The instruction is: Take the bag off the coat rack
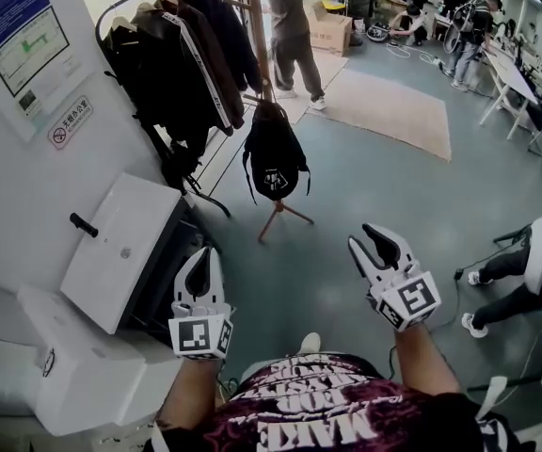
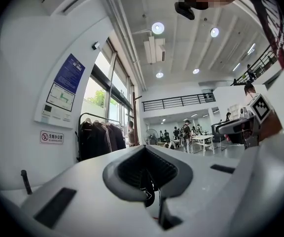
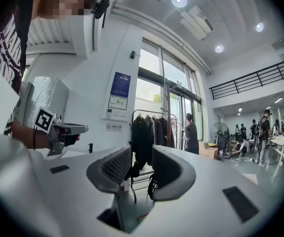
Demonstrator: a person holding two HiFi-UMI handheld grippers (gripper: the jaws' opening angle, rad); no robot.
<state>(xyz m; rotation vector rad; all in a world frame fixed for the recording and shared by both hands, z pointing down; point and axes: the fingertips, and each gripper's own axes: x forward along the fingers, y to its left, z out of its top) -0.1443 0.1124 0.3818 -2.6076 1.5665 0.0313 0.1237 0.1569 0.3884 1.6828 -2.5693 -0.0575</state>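
Far ahead on the coat rack [image 1: 260, 36] hangs the bag [image 1: 274, 153]; I would aim my right gripper [image 1: 370, 243], jaws apart and empty, at what is probably its top strap, left gripper [image 1: 200, 264] closed, empty.

In the left gripper view, the bag [image 2: 146, 191] was almost wholly hidden behind the closed jaws of the left gripper [image 2: 147, 154]; only a dark sliver was seen in the notch. In the right gripper view, it could not be told from the dark coats [image 3: 157, 128] behind it. At the head view's upper edge the coat rack [image 1: 255, 17] was cut off, and the print on the wall poster [image 1: 7, 8] was too small to be read.
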